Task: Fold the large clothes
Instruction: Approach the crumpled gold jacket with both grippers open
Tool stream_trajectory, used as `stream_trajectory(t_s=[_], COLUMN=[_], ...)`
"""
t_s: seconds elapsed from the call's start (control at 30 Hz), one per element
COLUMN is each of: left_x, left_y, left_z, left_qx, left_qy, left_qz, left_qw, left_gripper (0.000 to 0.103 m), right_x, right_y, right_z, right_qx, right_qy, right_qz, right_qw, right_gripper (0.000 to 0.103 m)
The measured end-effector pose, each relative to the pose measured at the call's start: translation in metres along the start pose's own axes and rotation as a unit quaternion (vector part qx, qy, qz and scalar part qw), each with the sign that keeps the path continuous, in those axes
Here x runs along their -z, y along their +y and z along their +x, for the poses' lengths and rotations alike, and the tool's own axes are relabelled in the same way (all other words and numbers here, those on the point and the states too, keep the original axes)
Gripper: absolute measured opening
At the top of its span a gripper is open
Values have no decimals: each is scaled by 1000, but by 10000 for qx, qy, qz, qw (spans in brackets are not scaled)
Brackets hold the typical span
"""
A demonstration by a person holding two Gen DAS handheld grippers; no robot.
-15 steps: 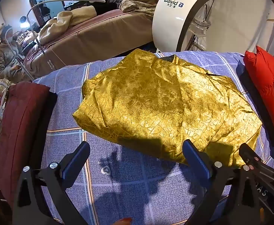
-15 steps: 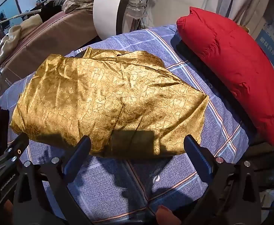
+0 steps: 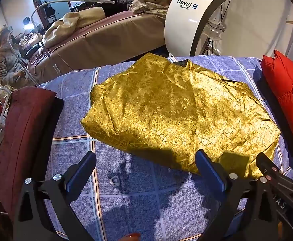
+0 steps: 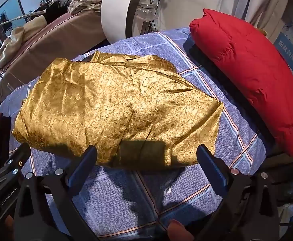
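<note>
Jaws wide apart, both grippers empty

Left claw [image 3: 145, 173] black, blue pads, silver screws, right claw [image 4: 146, 167] alike

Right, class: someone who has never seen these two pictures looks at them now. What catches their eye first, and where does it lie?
The shiny gold garment stands out first, lying crumpled in the middle of the blue checked bedspread. Next comes the bright red cushion along the bed's right edge. Both tools hang open at the near edge, left tool and right tool, neither holding anything.
</note>
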State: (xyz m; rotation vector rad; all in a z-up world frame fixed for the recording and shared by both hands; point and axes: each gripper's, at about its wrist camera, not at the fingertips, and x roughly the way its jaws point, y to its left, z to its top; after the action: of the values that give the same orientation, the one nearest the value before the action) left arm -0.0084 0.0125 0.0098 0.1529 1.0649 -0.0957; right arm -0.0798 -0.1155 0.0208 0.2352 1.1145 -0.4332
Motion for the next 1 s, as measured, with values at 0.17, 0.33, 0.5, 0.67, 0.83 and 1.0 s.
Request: stream_trajectory(t_s=[0.17, 0.33, 0.5, 0.67, 0.83, 1.0], left_x=[-1, -17, -44, -72, -102, -114], left_y=[-8, 6, 16, 21, 26, 9], left_z=[9, 27, 55, 80, 110, 123], left_qx=[-56, 15, -198, -166, -83, -601], left_qy=[40, -154, -154, -34, 189, 85], left_qz=[-17, 248, 789, 870, 1011, 1425], left_qw=[10000, 9996, 9966, 9961, 9947, 9879], left_gripper=[97, 97, 97, 97, 97, 97], right_x=[1, -7, -17, -29, -31, -27], right_y=[-2, -21, -70, -106, -143, -161], right_z=[1, 8, 23, 40, 60, 74], right_qx=[-42, -501, -547, -508, -360, -183], right_qy=[13, -176, -470, -347, -319, -129], right_qz=[16, -167, 222, 656, 964, 1184], right_qw=[10000, 9985, 9972, 9959, 9942, 9927], right_gripper=[98, 98, 98, 98, 98, 98])
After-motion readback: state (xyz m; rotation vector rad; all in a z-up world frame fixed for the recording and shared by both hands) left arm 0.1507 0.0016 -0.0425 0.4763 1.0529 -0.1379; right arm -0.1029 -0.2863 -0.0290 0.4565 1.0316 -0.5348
